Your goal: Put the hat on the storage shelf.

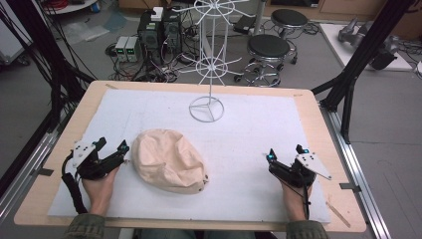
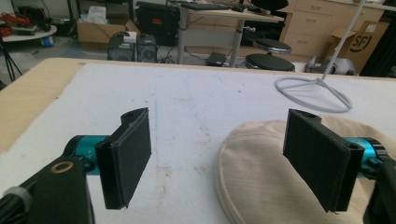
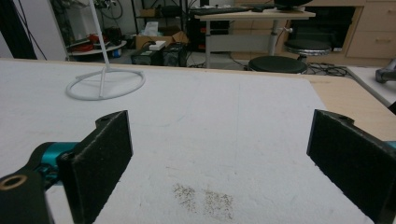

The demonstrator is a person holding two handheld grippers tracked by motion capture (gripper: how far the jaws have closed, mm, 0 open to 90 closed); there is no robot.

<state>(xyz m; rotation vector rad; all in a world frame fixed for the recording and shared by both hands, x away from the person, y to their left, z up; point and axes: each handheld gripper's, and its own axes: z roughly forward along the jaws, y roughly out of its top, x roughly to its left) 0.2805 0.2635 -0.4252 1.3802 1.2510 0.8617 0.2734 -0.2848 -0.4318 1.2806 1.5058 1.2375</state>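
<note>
White-padded bench [image 1: 259,144]: cream hat [image 1: 169,159], wire rack [image 1: 209,64] at far centre.
My left gripper [image 1: 110,152] gapes wide, empty, beside hat for grasping; right gripper [image 1: 285,154] wide, empty, well apart.

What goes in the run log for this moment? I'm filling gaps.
left gripper: open, beside cap | right gripper: open, empty | beige cap: flat on white mat | white wire stand: upright, bare
</note>
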